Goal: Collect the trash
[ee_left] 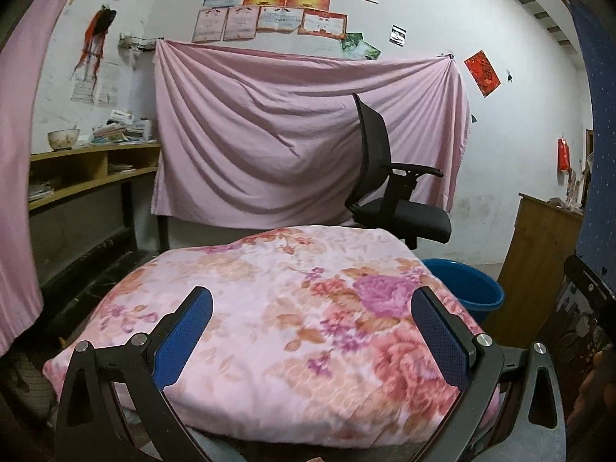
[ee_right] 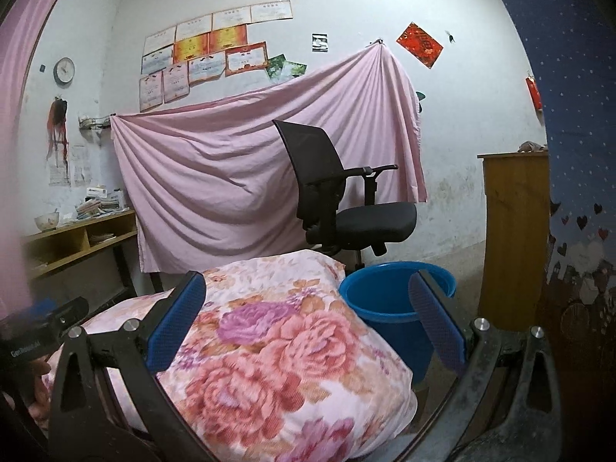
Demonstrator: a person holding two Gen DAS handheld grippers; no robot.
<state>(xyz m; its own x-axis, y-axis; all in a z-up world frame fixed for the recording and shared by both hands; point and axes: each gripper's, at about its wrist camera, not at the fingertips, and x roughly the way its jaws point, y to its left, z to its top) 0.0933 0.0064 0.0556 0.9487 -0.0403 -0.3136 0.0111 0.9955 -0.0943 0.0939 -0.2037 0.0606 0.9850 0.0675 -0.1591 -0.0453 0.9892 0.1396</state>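
Bucket (ee_right: 389, 308) beside floral blanket (ee_right: 277, 346); device (ee_right: 27, 346) perhaps reads "GenRobot.ai".

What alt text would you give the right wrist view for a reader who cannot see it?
The right tool is open and empty above a folded floral blanket, with a blue plastic bucket on the floor just beyond its right finger. Behind stand a black office chair, a pink sheet hung on a white wall, and certificates above.

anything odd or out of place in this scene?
No trash is visible. Oddities: a pink sheet pinned across the wall sags unevenly, and a folded floral blanket lies heaped in front of both open grippers. The blue bucket stands upright beside it.
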